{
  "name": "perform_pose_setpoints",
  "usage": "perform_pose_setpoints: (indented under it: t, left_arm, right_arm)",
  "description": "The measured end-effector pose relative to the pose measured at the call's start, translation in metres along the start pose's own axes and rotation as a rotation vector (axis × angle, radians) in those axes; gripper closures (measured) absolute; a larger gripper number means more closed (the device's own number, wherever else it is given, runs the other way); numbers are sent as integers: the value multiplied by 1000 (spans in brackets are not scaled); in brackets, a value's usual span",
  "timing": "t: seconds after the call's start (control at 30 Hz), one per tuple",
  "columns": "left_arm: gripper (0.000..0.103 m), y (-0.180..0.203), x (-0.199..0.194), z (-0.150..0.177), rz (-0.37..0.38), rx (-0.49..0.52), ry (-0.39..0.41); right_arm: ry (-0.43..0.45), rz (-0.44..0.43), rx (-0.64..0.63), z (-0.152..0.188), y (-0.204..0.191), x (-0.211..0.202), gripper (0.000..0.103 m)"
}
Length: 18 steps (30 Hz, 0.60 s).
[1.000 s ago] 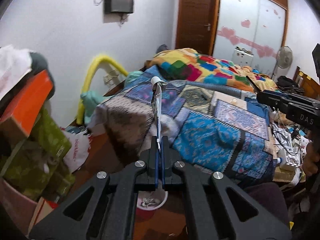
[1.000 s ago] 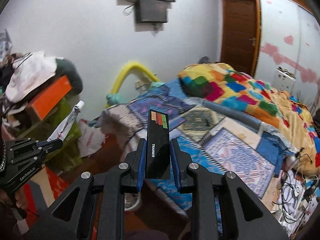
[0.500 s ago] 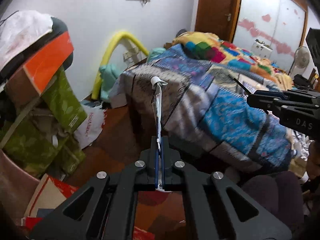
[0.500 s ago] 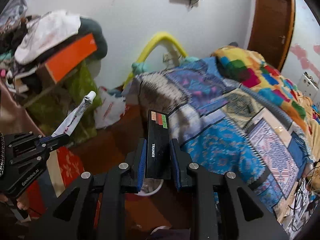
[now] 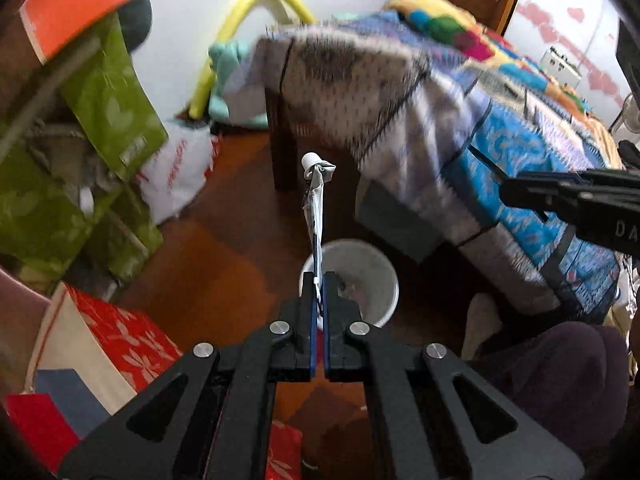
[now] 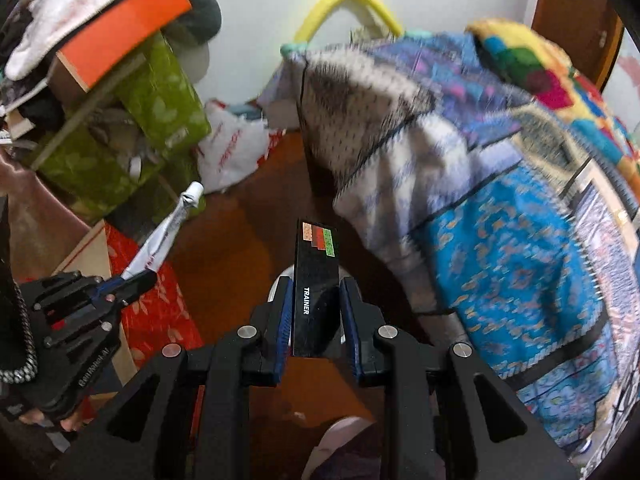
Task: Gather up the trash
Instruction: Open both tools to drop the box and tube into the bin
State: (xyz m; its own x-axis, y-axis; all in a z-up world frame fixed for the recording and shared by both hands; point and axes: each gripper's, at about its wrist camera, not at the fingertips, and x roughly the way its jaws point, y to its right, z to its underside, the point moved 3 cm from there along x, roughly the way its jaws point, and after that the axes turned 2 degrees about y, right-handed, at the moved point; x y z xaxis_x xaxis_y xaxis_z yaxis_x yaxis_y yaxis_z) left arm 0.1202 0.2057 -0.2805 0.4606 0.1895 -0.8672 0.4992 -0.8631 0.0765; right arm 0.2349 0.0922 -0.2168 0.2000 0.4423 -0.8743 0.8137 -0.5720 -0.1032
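Note:
My left gripper [image 5: 319, 280] is shut on the flat end of a squeezed white tube [image 5: 316, 200], whose capped end sticks up and away. That tube [image 6: 166, 232] and the left gripper [image 6: 132, 280] also show at the left of the right wrist view. My right gripper [image 6: 315, 288] is shut on a slim black box [image 6: 316, 280] marked TRAINER with coloured patches at its tip. A white bin [image 5: 360, 264] stands on the brown floor just beyond the left gripper's tips. In the right wrist view only a sliver of the bin [image 6: 282, 274] shows behind the box.
A bed with patterned blankets [image 5: 500, 128] fills the right side, its dark wooden leg [image 5: 282, 152] near the bin. Green bags [image 5: 92, 128], an orange box [image 5: 80, 4], a white plastic bag [image 5: 176, 168] and a red flowered box [image 5: 120, 344] crowd the left. A person's foot [image 6: 340, 440] is at bottom.
Both grippers have dropped and tipped downward toward the floor. The views swung from the bed top and wall to the floor, and the white bin has come into full view.

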Motion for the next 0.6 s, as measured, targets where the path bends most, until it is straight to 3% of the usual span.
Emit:
perform_pose_setpoints:
  t: [0.27,0.4,0.6]
  left_arm:
    - [102,5,32,10,18,-3,-90]
    - [102,11,44,5,37,4,-114]
    - [102,27,58,-13,75,27,-128]
  right_arm:
    - [-95,-76,45,-10,6,48,81]
    - [-138,-128,92,-18,10,58,64]
    - [-120,-81,92,-17,23,55,62]
